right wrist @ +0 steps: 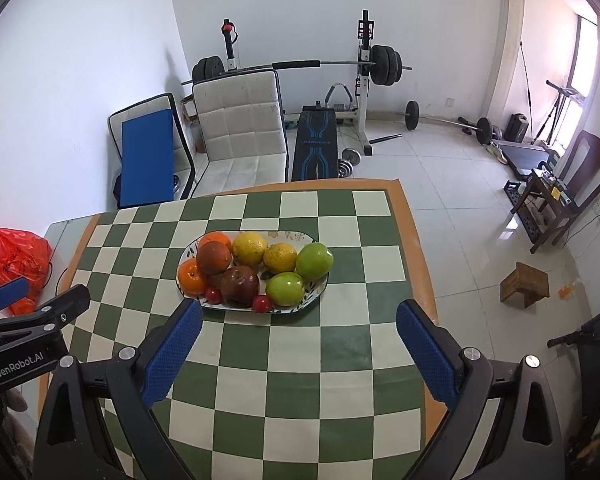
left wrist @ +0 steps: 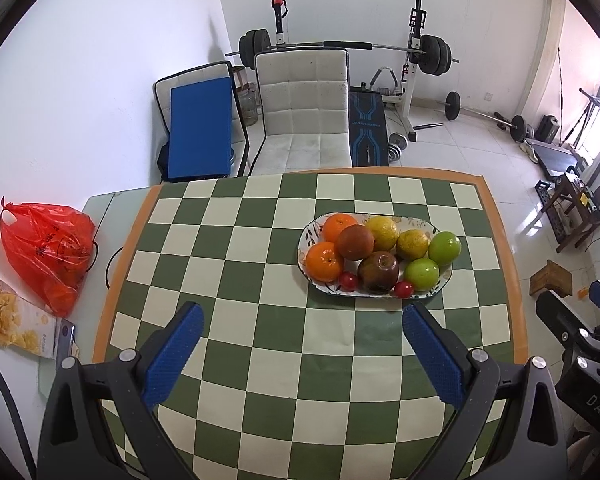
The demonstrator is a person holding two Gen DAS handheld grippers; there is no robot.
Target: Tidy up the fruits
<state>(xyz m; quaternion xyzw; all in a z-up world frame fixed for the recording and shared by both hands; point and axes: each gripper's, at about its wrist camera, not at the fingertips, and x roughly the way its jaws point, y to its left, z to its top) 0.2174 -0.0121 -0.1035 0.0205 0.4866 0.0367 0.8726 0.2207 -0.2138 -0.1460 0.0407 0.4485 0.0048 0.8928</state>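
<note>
1. The left wrist view alone shows a snack bag at lower left, beside the red plastic bag; the right wrist view alone shows the left claw's arm at the left edge.
2. The left claw stands spread wide, holding nothing, low in the frame over the checkered surface; the right claw is likewise spread and empty.
3. The plate of fruits sits mid-frame on the surface, just beyond both claws' tips; it carries oranges, green apples, yellow citrus, a dark apple and small red fruits.
</note>
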